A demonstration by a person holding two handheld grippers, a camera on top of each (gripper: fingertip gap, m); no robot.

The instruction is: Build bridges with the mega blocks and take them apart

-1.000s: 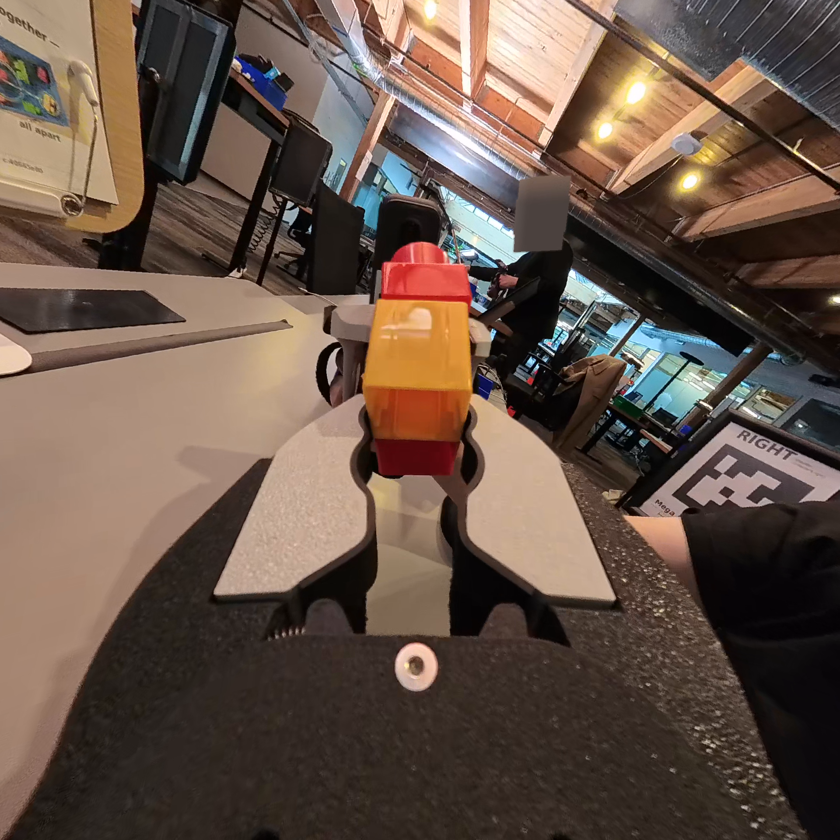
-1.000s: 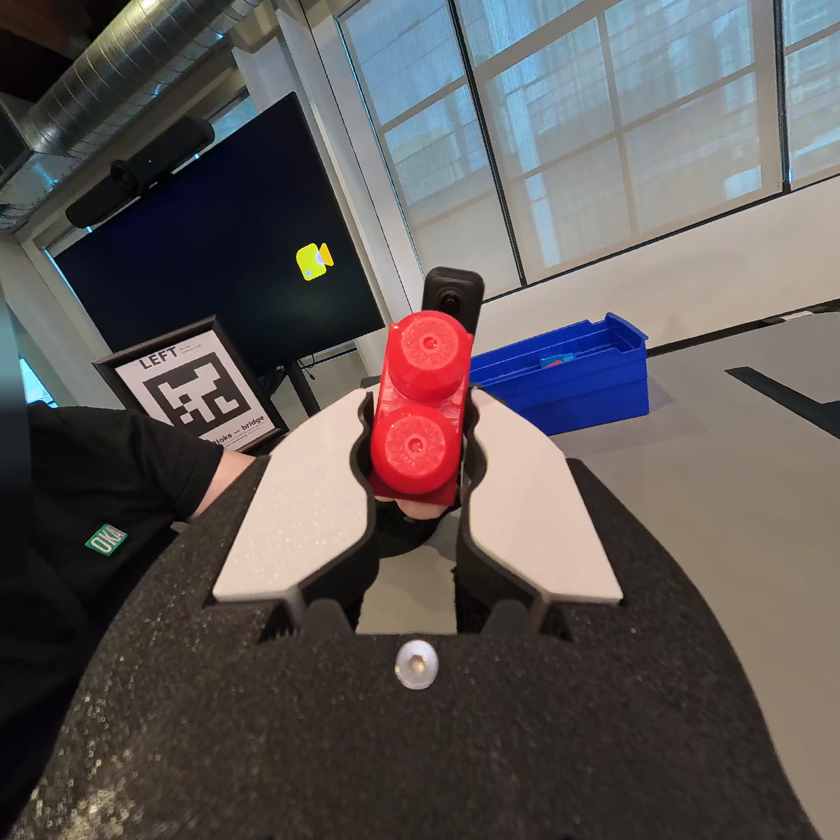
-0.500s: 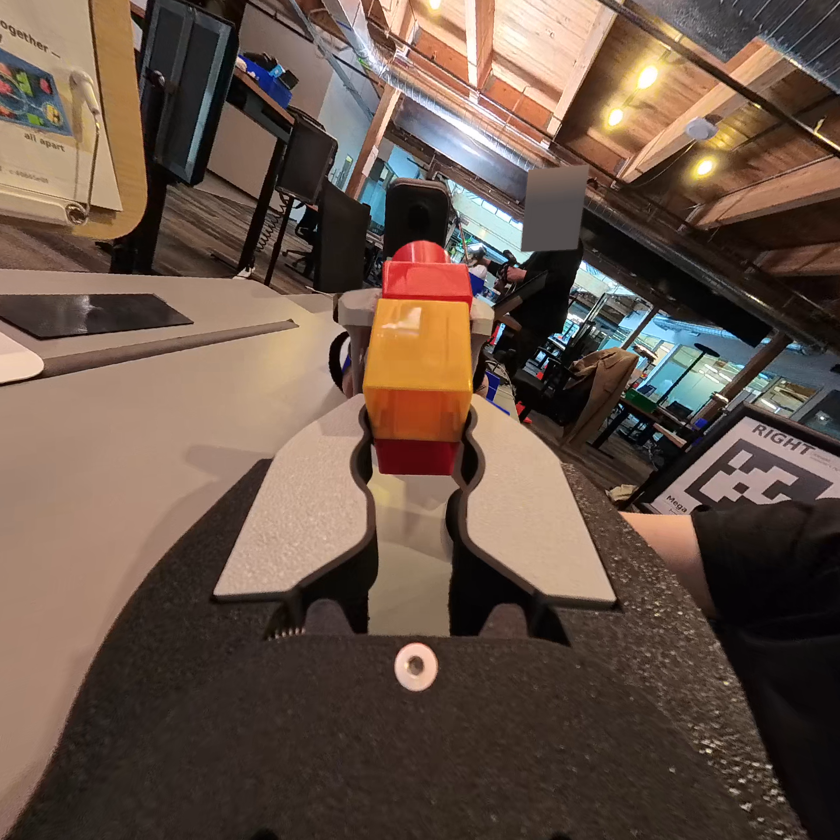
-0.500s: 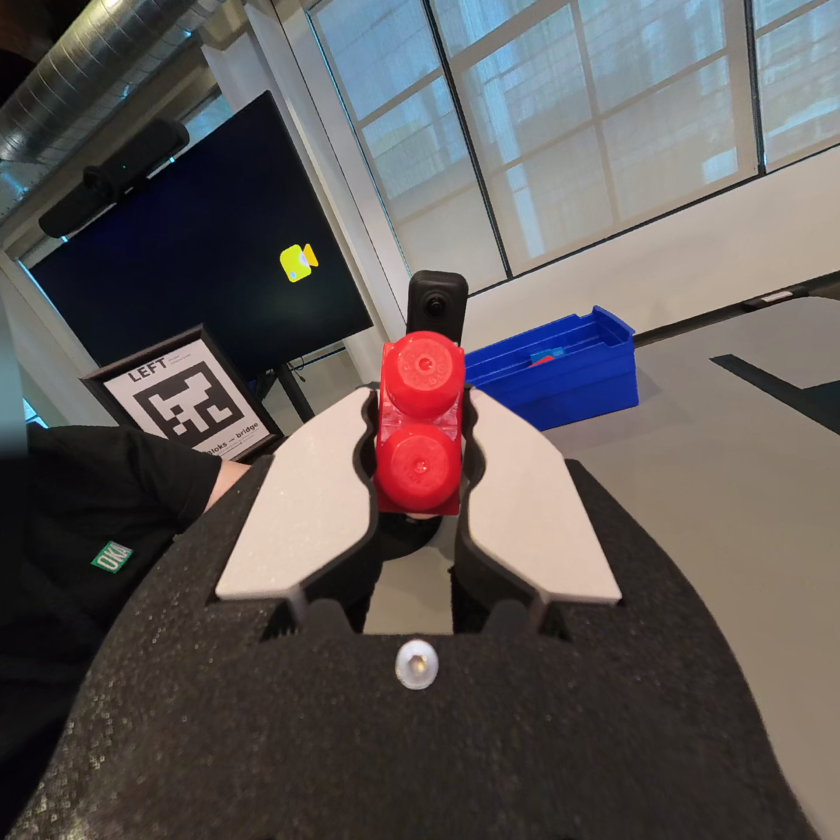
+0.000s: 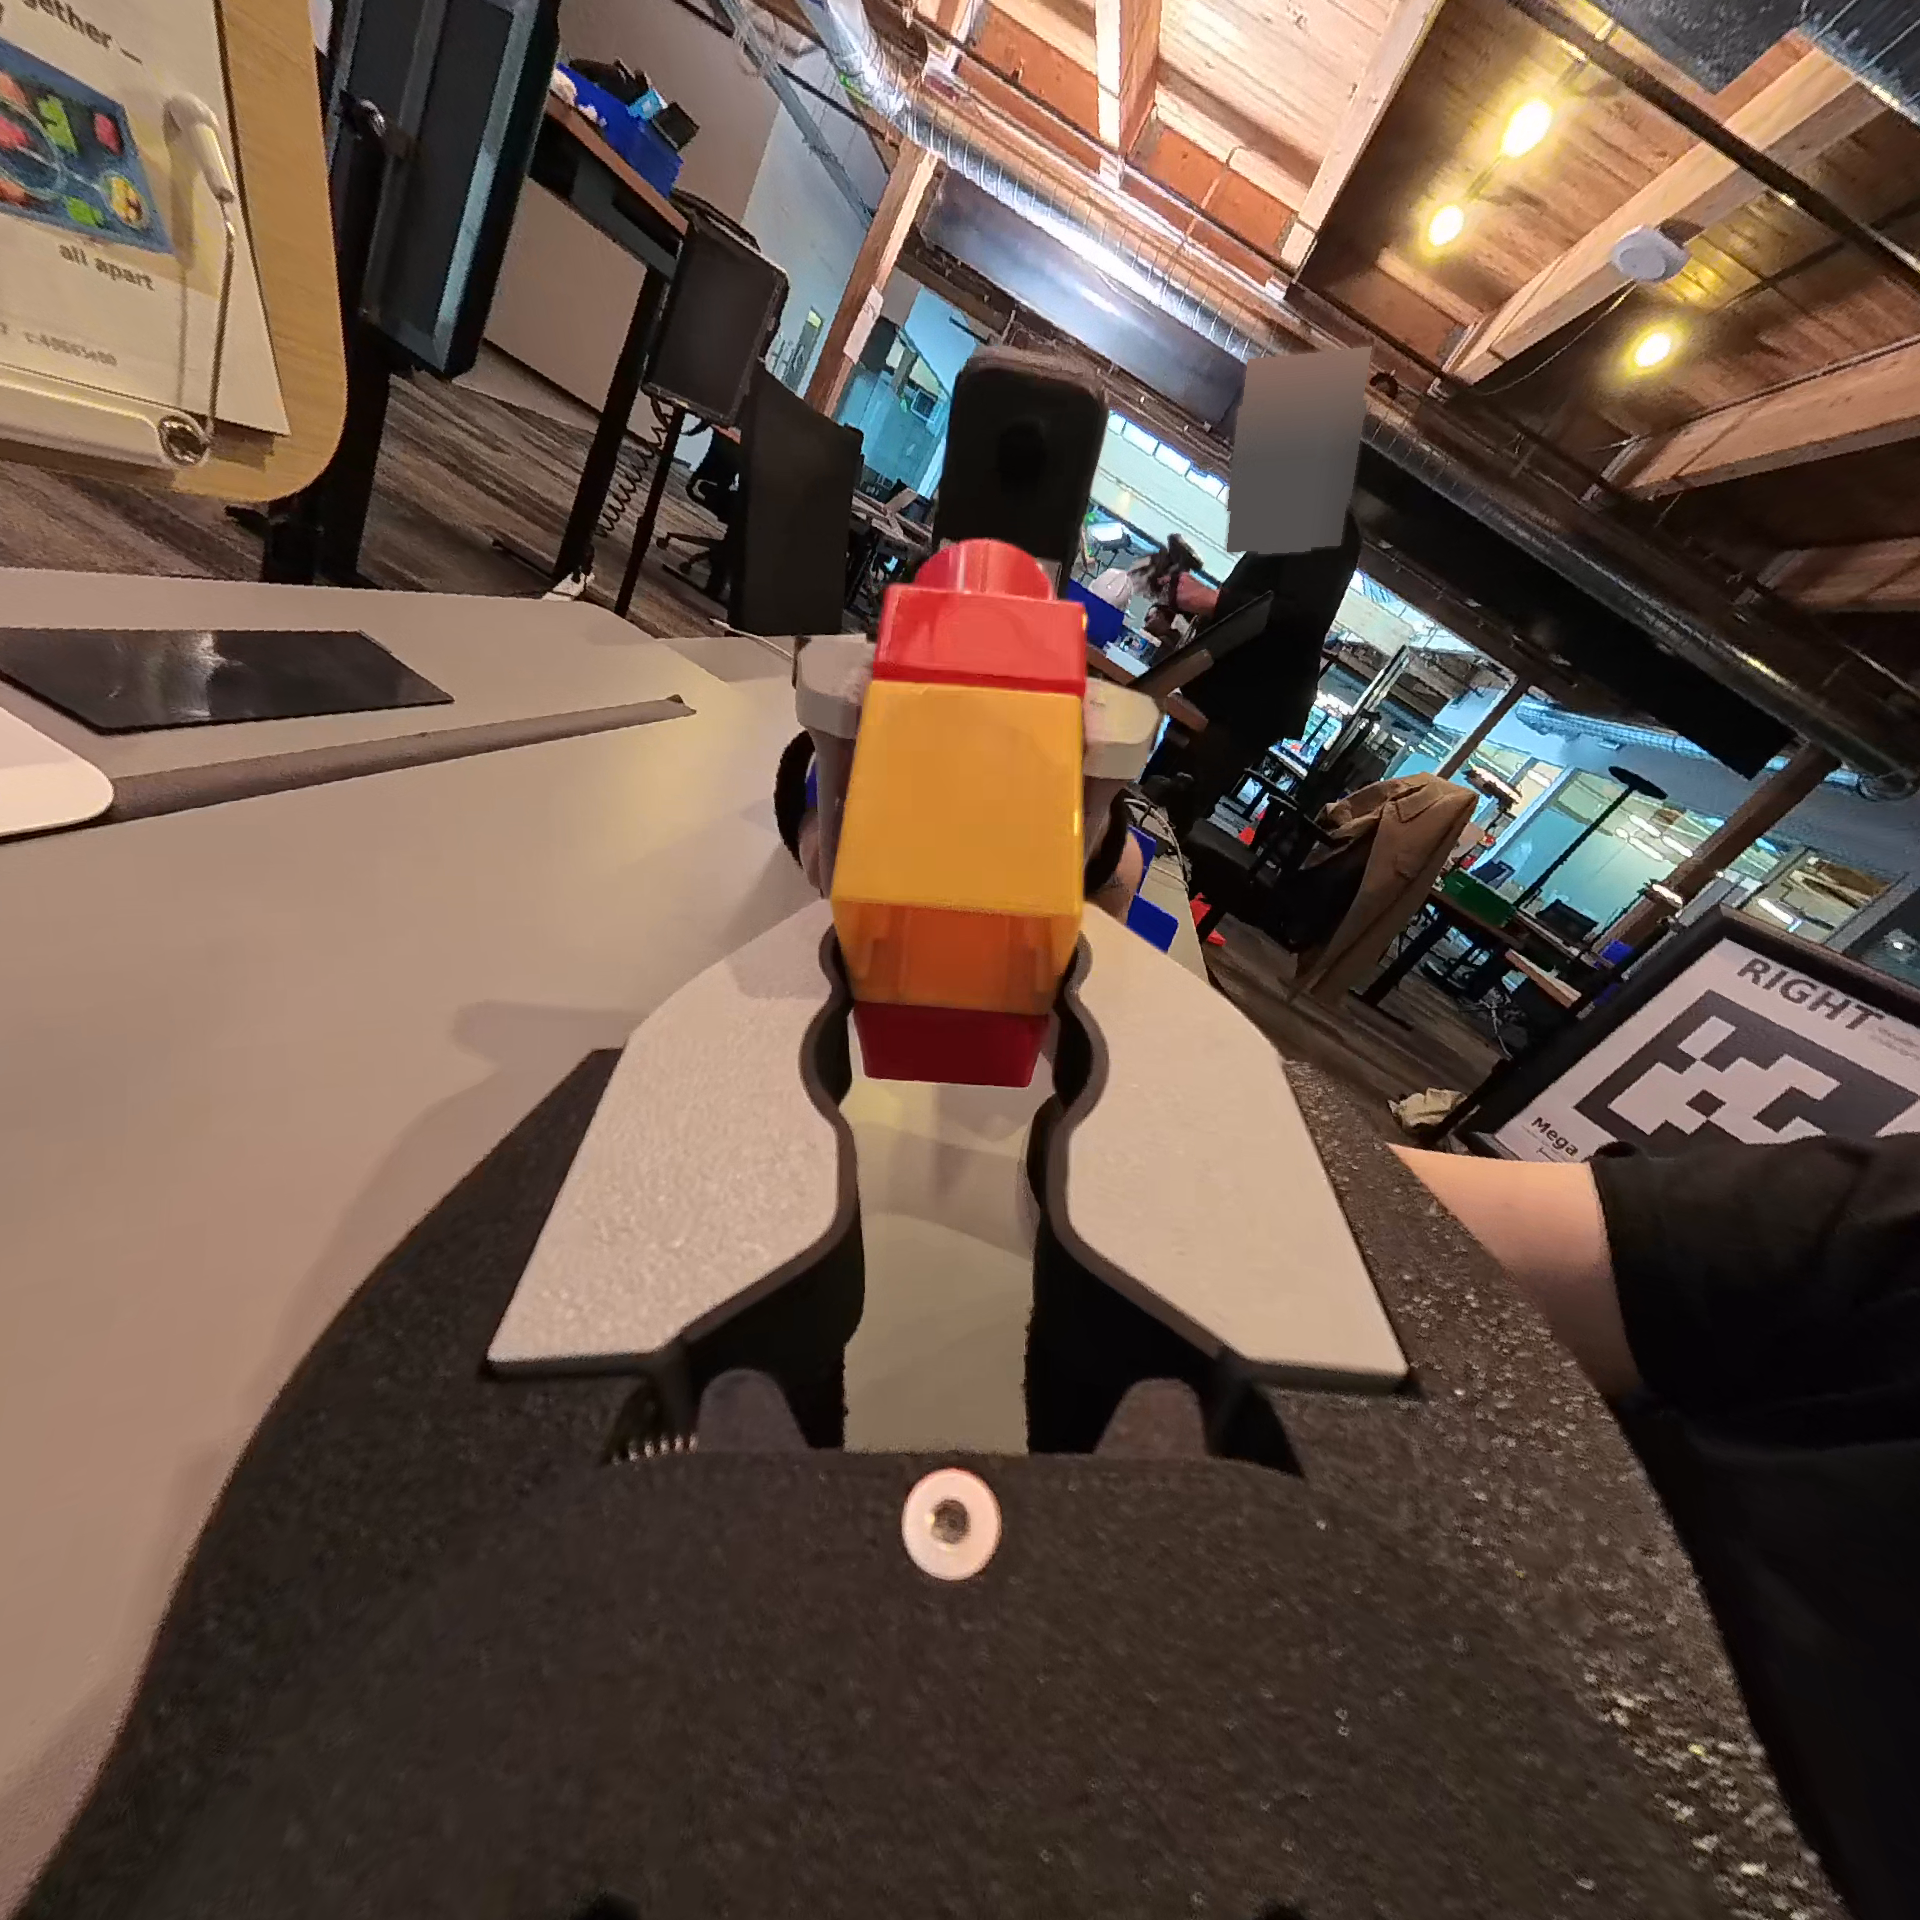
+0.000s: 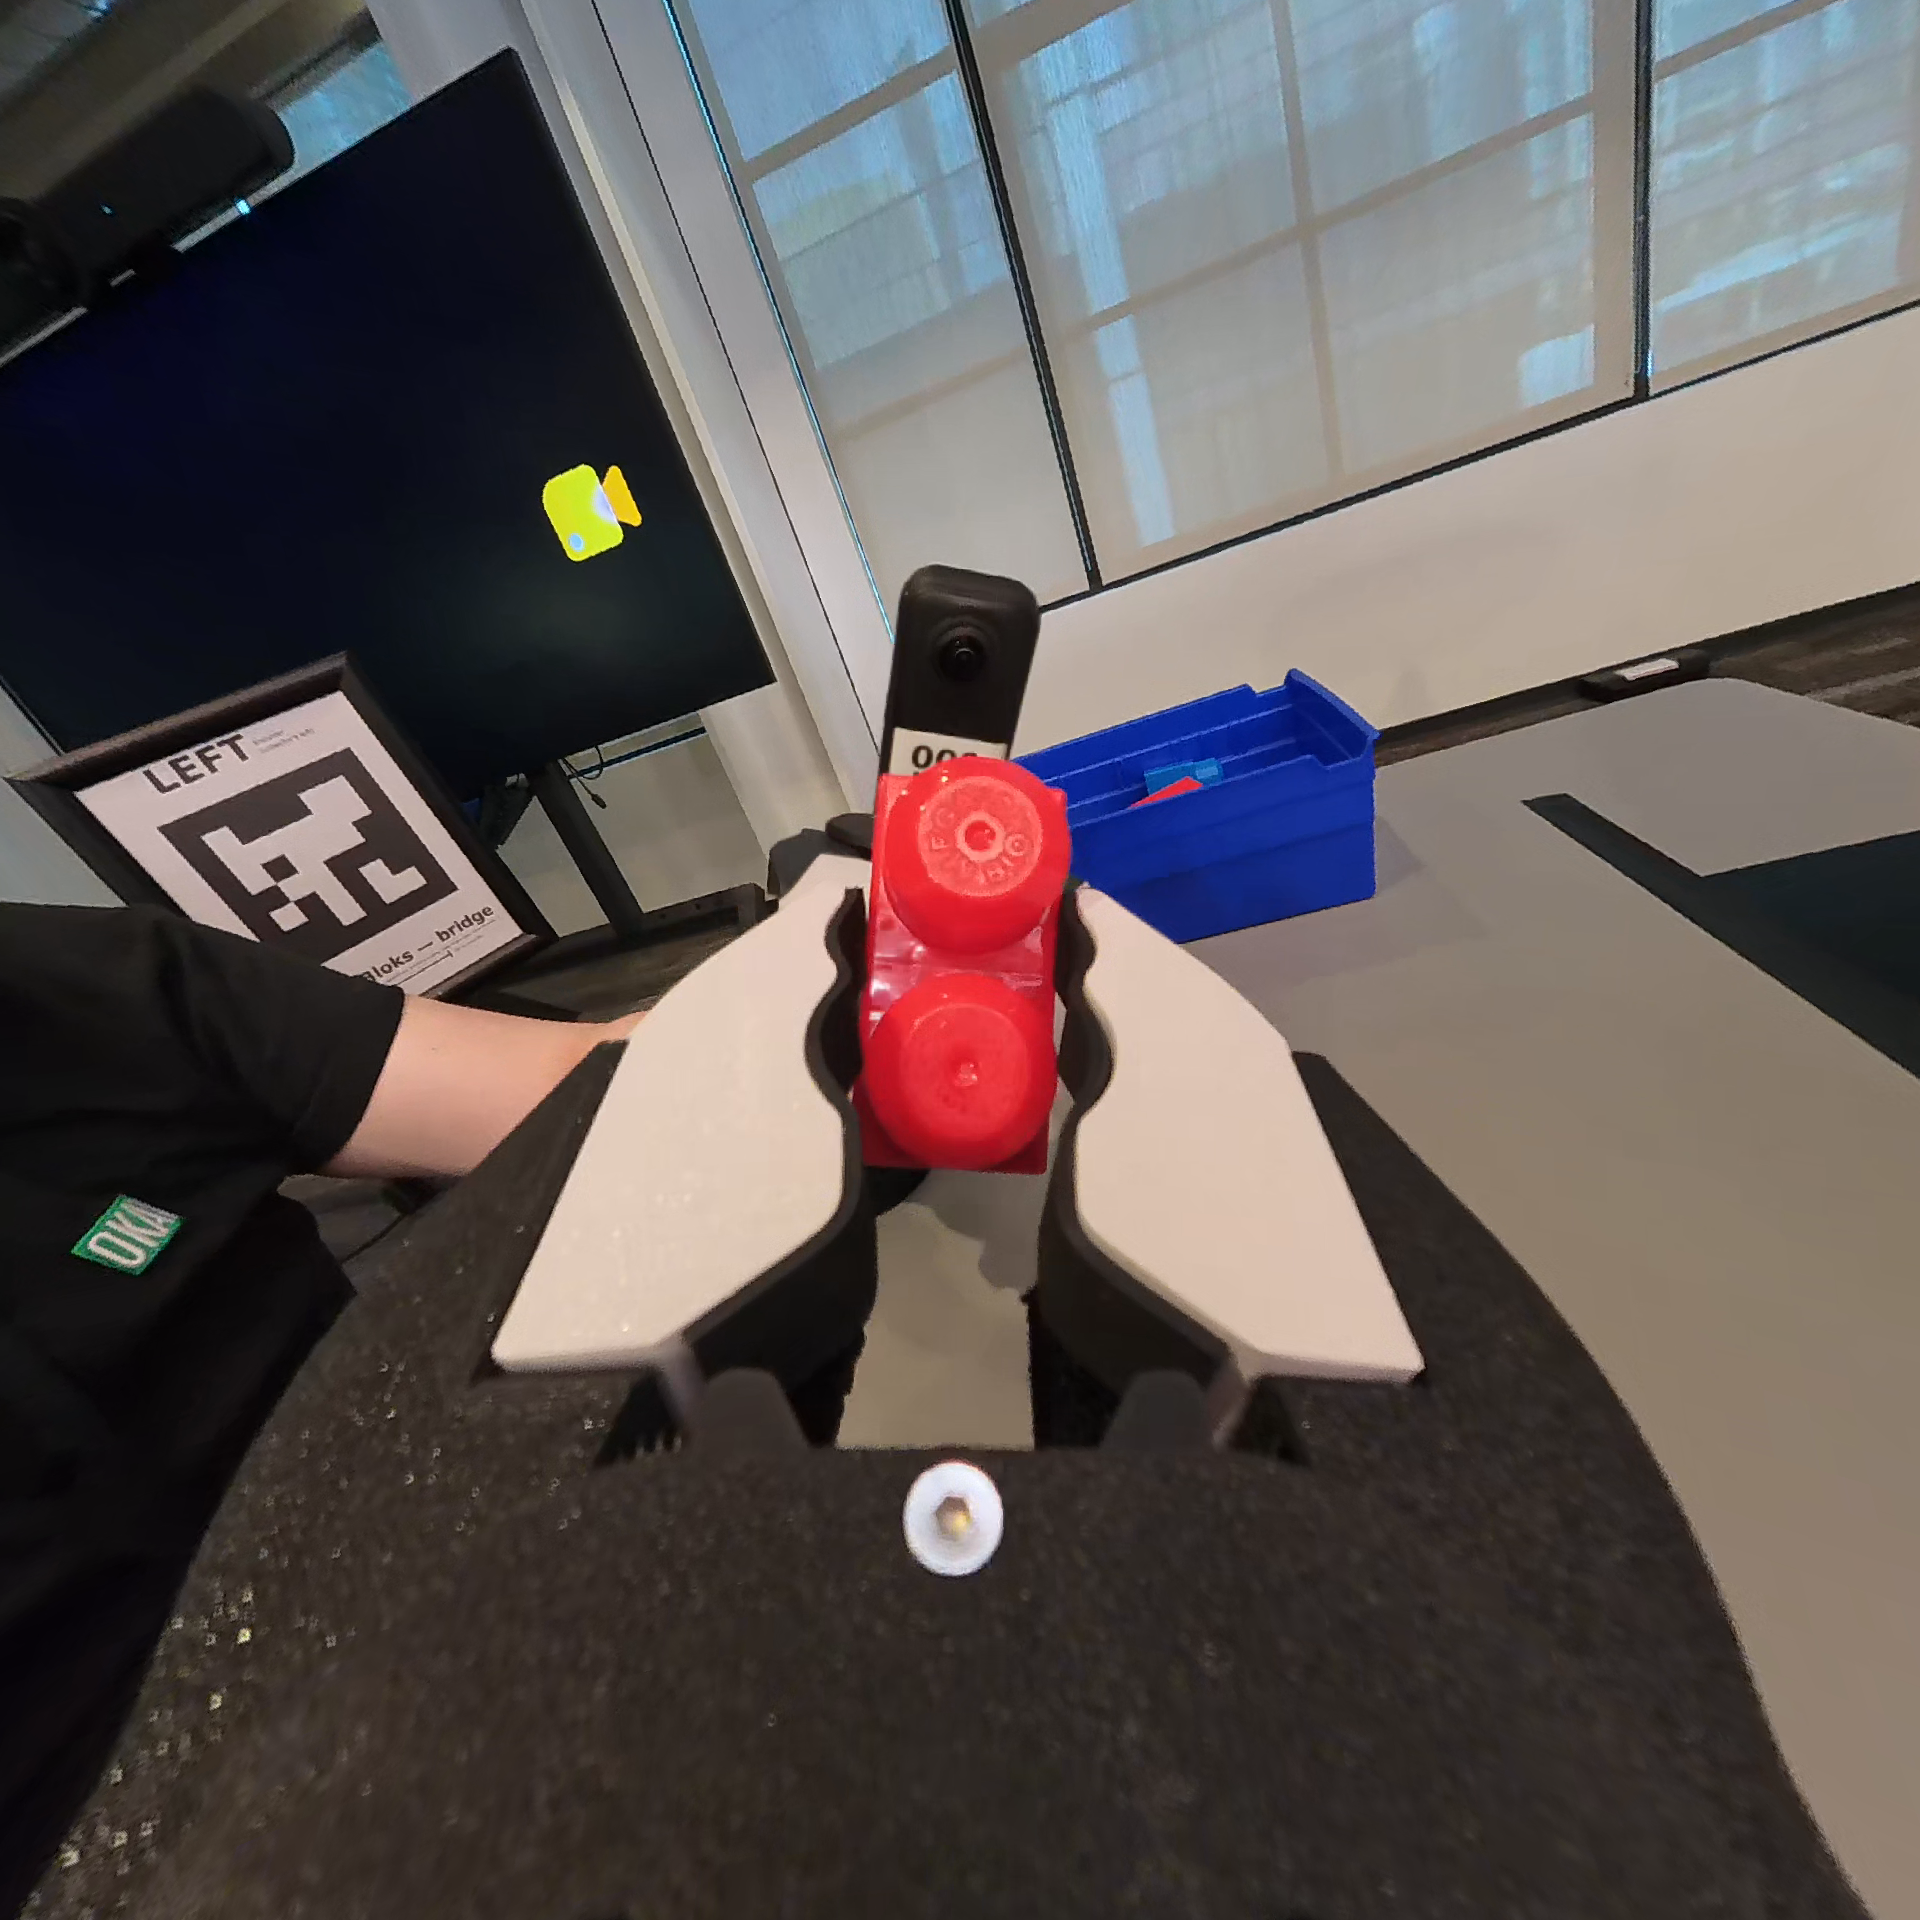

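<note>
The work surface is a grey table point(image 5: 312, 987) in an open office with timber ceiling beams on one side and large windows on the other. Both grippers are raised above it and face each other.

The left gripper point(image 5: 951, 987) is clenched on the lower end of a small stack: its jaws press the orange-tinted base of a yellow block point(image 5: 961, 810), with a dark red block point(image 5: 948, 1049) showing just below, between the fingers. A red block point(image 5: 977, 644) sits on top of the yellow one. Behind the stack, the grey fingers of the other gripper close around that top block.

The right gripper point(image 6: 961, 997) grips the red two-stud block point(image 6: 961, 966) by its side walls, studs pointing at the camera. The rest of the stack is hidden behind it.

Beyond the right gripper, a blue bin point(image 6: 1226, 810) stands on the table, well apart, with at least one loose piece inside. A black mat point(image 5: 208, 675) lies at the far left.

Judgement: no complete bridge is visible. Both tools hold one stack from opposite ends, which suits either pressing the top block on or pulling it off; the pictures do not settle which. Most of the task appears to remain
</note>
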